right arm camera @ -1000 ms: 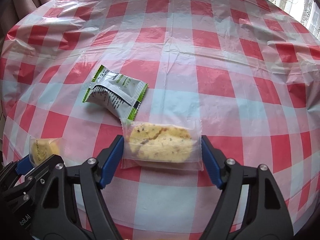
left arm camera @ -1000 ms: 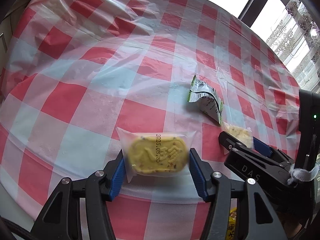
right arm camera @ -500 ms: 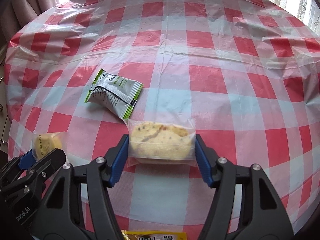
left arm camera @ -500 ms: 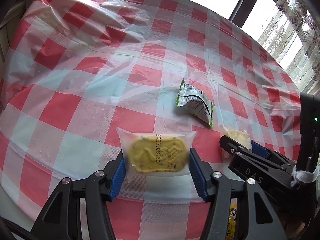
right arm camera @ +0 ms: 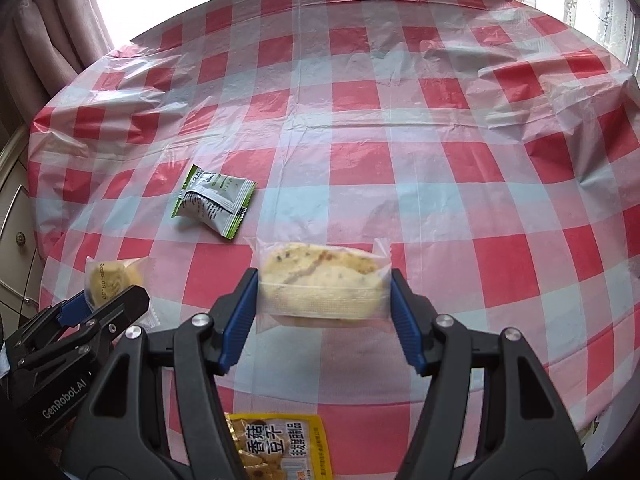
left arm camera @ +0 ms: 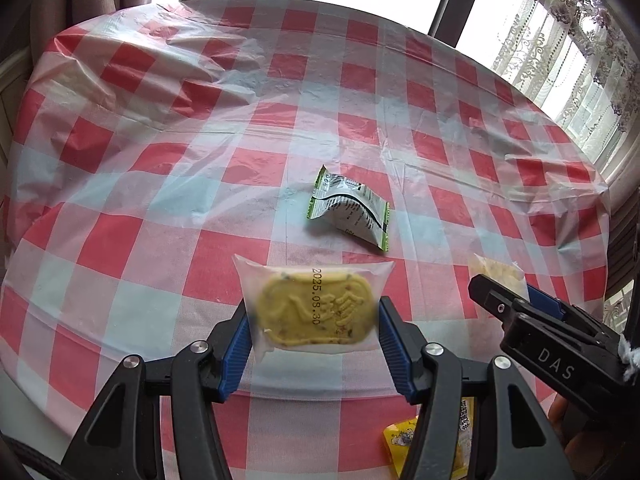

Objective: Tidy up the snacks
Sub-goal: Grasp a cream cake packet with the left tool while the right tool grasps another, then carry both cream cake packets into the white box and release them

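Now both grippers, left gripper point(left arm camera: 314, 330) clamping yellow cake point(left arm camera: 314, 312), right gripper point(right arm camera: 324, 316) pale cake point(right arm camera: 320, 284), are lifted.

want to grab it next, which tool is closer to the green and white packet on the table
Hard to call. The packet lies ahead, between the two; the left tool and right tool look about equally far, each gripping a wrapped pastry.

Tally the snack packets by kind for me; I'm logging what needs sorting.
Clear-wrapped pastries: 2, yellow cake, pale flaky pastry
Green-and-white sachets: 1
Yellow printed packs: 1
Total: 4
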Available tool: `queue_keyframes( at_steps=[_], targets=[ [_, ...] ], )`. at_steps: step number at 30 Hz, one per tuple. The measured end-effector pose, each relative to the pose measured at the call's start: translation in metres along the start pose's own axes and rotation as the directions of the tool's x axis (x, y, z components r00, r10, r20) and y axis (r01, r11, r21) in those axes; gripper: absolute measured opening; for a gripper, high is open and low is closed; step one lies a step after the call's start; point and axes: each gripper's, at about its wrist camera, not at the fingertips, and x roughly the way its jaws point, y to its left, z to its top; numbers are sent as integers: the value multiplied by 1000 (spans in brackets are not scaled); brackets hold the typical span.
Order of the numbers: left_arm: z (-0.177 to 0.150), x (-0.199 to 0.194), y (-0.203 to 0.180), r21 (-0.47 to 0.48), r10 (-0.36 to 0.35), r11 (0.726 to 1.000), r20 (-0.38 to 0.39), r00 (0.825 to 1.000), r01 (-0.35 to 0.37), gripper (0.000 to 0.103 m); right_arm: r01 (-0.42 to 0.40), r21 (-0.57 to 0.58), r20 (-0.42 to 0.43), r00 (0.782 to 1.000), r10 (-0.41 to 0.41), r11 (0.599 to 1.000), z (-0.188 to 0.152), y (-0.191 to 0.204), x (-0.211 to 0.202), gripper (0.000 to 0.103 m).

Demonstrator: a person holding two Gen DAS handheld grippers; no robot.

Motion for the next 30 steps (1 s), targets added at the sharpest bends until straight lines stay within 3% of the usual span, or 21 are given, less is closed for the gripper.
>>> queue_keyframes(
  at_steps=[7,17,26,30],
  targets=[
    [-4,-14,-49,110,-14,994,11,1000,13,59,-20,66,39,999,17,998,-8,-35,-26,66],
    [-18,-22,-130,253,-59,966,-8,998,59,59,-10,211,89,996,-9,977,-34,-113,-67,66],
    [-48,-28,-217,405,-131,903,-58,990,143,59,26,352,110,992,-69,936,-70,-194,-106,66],
    [-67,-31,-258,484,-164,855,-95,982,189,59,48,408,102,990,-98,911,-91,-229,-122,66]
  ],
)
